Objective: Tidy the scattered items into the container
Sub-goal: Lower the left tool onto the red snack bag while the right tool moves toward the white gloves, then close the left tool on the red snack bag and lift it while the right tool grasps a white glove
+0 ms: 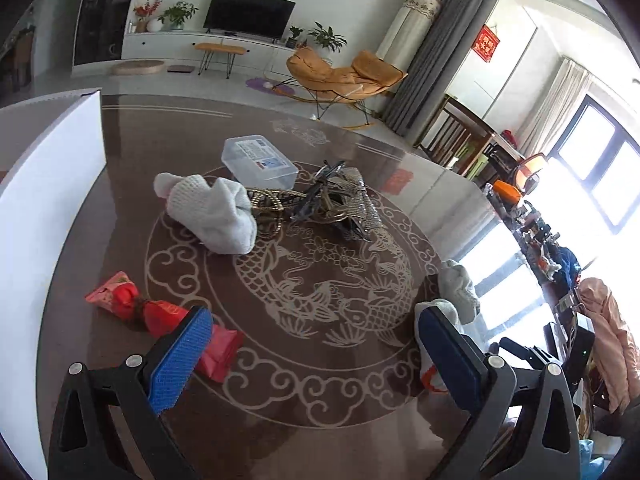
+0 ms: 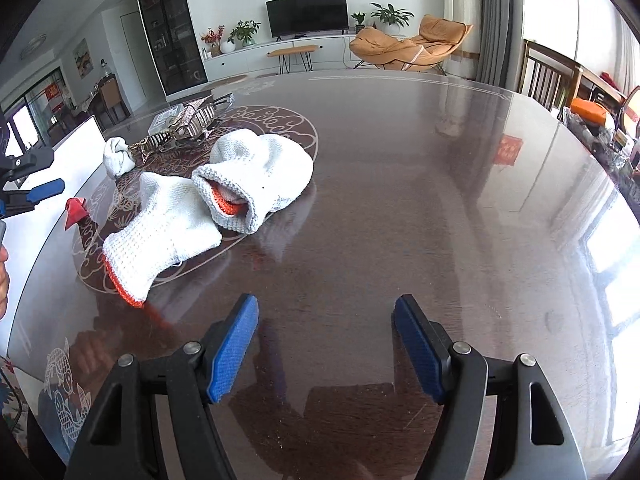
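Observation:
In the left wrist view my left gripper (image 1: 316,356) is open above the dark patterned table (image 1: 320,400). Red wrapped packets (image 1: 132,304) lie beside its left finger and partly behind it. Further off are a white knit glove (image 1: 216,212), a heap of metallic hair clips (image 1: 324,200) and a clear plastic box (image 1: 260,160). In the right wrist view my right gripper (image 2: 326,348) is open over bare table. Two white gloves with orange cuffs (image 2: 256,172) (image 2: 160,236) lie ahead to its left, apart from the fingers. The white container (image 1: 52,200) stands at the left.
A third white glove (image 2: 118,156) and the clips (image 2: 188,124) lie near the container's wall (image 2: 80,148). The left gripper (image 2: 44,190) and a hand (image 2: 3,276) show at the left edge. Chairs (image 2: 548,76) and a cluttered shelf (image 1: 536,216) stand beyond the table's right rim.

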`<state>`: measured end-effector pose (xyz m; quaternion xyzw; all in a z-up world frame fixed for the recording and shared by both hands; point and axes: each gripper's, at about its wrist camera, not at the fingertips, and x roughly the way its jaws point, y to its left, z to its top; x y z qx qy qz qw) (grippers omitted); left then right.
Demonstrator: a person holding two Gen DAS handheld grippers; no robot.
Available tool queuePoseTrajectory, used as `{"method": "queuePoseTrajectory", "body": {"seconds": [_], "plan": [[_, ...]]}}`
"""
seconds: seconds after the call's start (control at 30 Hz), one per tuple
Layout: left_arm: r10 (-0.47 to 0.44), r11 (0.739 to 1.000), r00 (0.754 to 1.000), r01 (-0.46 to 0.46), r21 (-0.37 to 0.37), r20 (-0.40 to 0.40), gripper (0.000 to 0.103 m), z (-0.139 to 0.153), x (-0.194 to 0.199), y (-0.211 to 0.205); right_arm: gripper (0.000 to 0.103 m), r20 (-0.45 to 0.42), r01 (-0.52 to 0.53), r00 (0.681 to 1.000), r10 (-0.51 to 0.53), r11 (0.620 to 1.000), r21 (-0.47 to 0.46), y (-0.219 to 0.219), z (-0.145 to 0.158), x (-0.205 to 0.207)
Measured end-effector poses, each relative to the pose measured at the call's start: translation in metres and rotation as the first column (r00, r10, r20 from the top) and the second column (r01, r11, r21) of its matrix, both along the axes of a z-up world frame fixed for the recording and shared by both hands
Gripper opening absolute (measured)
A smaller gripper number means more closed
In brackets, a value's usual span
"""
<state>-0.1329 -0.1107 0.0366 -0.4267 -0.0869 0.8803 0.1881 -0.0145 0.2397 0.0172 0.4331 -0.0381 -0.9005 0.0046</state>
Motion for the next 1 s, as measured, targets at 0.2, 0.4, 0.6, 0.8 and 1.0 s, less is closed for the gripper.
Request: {"method": "queuePoseTrajectory", "body": {"seconds": [0.2,0.4,0.6,0.8,1.0], "plan": [[0.201,0.977,0.976,-0.194,-0.089,0.083,0.103,-0.027,-0.018,-0.038,0.074,0.02,0.0,1.0,-0.001,0.997,0.075,-0.016,-0.002,-0.01],[0.454,0.89,0.871,-0.435,-0.135,0.185,0.103,-0.062,-0.056,-0.057,0.074,0.019,-0.001,1.0,0.0,0.997,0.073,-0.011,-0.002,-0.013],[0.096,0.995,0.983,-0.092,-0.029,0.156,0.103,-0.057,-0.067,-0.002,0.074,0.019,-0.001,1.0,0.0,0.997,0.072,-0.011,-0.002,-0.013],[0.015,1.0,0.99,-0.011,-0.026,0.142,0.103,-0.044,-0.038,0.009,0.074,0.019,-0.001,1.0,0.0,0.997,0.072,-0.011,-0.002,-0.013],[-0.149,0.95,0.975,0.187,-0.249,0.165,0.103,-0.055,-0.042,0.017,0.074,0.019,-0.001,1.0,0.0,0.997,0.071,-0.011,-0.002,-0.013]]}}
